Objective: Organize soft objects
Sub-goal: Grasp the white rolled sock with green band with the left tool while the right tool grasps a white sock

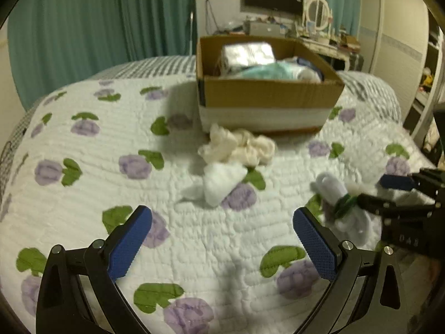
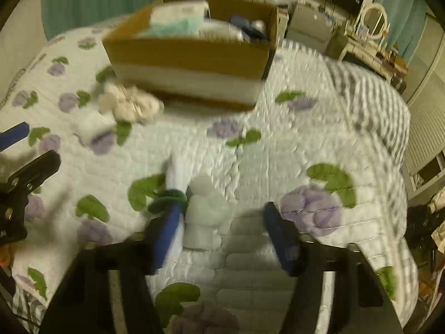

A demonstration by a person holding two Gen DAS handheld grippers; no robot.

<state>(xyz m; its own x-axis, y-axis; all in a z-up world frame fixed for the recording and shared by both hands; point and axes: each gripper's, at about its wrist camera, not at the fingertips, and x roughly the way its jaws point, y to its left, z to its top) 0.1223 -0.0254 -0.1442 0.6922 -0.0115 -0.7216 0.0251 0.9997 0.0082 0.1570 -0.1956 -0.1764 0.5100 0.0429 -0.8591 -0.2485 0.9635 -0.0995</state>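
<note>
Here, in the left wrist view, the left gripper (image 1: 222, 236) stands fully spread above the white quilted bedspread with purple flowers and green leaves (image 1: 83, 144) and holds nothing. Ahead of it lie a small white folded cloth (image 1: 222, 183) and, just behind that, a crumpled cream fabric bundle (image 1: 242, 146), which rests against the front of the open brown cardboard box (image 1: 267, 94). The box already contains several soft items, including a pale teal one. At the right edge, the right gripper (image 1: 389, 192) reaches a white sock roll banded in green (image 1: 338, 197).

In the right wrist view, the right gripper (image 2: 219, 222) is partly open. The sock roll (image 2: 194, 206) lies between its fingers, against the left finger (image 2: 167, 228); blur hides whether both pads press it.

Judgement: the task is partly complete. Three soft items remain outside the box.
</note>
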